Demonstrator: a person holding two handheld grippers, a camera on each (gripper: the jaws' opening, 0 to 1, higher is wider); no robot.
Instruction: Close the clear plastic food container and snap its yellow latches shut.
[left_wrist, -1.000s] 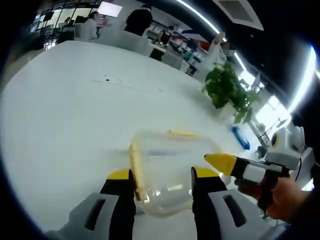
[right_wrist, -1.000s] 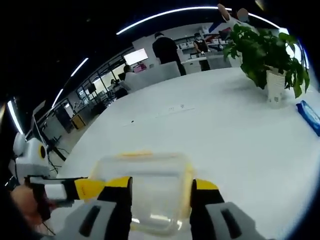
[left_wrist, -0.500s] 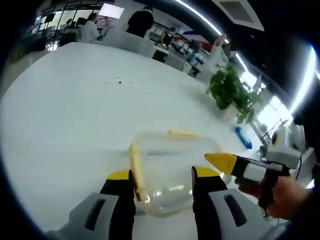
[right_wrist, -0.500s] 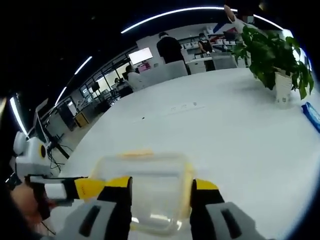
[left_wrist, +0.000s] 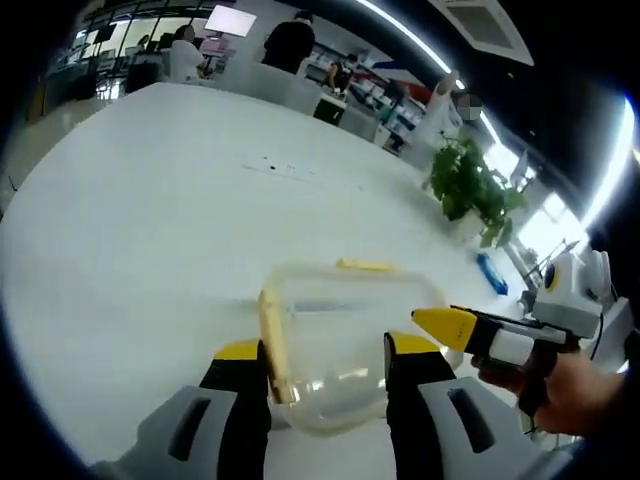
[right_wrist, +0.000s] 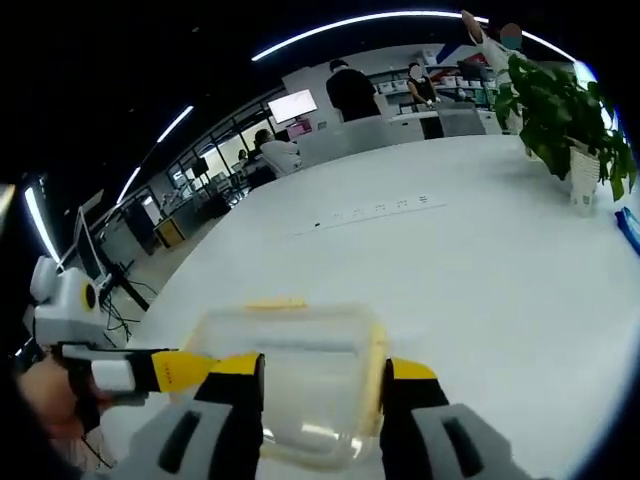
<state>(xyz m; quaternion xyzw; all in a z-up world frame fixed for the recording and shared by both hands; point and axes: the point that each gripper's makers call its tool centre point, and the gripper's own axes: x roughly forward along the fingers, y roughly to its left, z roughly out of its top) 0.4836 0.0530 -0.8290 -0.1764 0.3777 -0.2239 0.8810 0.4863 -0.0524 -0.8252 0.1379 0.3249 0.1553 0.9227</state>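
Both jaw pairs grasping the clear container (left_wrist: 345, 345) edges, white table (left_wrist: 150, 200) open around it

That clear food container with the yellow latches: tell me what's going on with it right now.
A person holds a two-jaw gripper in each hand, working on the clear plastic container on the white table. The left gripper and the right gripper each have their jaws on either side of it, from different sides. A yellow latch lies along one edge, by the left gripper's jaw. Whether the latches are snapped cannot be told. A potted plant stands further back.
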